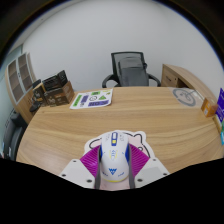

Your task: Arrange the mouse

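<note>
A: How should the gripper (116, 172) handle this step well?

B: Judging by the scene, it should keep the mouse (114, 155) level and low over the wooden table (60, 135), then set it down squarely on a bare patch, clear of the printed sheet (91, 98) lying farther ahead. A gentle, even grip would likely stop the rounded shell from slipping sideways.

A: And what are the fingers doing?

B: They sit narrowly apart, the pink pads (95, 163) pressing both flanks of the white mouse, so the gripper pinches it. The mouse lies between the fingers, at the table's near edge. An office chair (130, 68) stands beyond the far side.
</note>
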Tool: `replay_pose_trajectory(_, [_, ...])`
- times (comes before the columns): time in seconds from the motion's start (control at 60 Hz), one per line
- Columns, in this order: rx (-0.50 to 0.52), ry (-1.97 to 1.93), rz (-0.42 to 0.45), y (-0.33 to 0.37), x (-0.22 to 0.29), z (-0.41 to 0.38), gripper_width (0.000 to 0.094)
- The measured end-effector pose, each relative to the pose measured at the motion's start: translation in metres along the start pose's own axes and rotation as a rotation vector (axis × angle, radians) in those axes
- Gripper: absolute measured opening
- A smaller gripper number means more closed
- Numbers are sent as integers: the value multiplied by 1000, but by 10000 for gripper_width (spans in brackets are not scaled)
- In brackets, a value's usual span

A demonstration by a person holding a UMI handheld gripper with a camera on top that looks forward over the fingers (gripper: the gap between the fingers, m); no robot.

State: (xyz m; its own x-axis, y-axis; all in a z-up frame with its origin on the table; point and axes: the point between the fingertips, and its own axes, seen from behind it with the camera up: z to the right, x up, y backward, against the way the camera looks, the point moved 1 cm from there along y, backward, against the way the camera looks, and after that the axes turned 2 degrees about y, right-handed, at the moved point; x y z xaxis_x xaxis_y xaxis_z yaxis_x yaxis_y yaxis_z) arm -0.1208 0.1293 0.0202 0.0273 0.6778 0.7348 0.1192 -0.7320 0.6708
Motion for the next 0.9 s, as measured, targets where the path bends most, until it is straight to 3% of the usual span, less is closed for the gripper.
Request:
replay_pose_trajectory(0.183, [-85,27,-32,-8,-18,0,397])
replay_pose_trajectory(0.283, [-85,41,-53,-9,-18,1,493])
replay_pose_trajectory(0.333, [-88,43,-79,-6,-20,-1,562])
replay_pose_trajectory(0.417, [-116,51,-76,12,-14,9,857])
replay_pose_trajectory(0.667, [-10,-9,53,128,-5,-24,835])
replay_pose_trajectory(0.9, [70,-52,127,271,-55,-8,837])
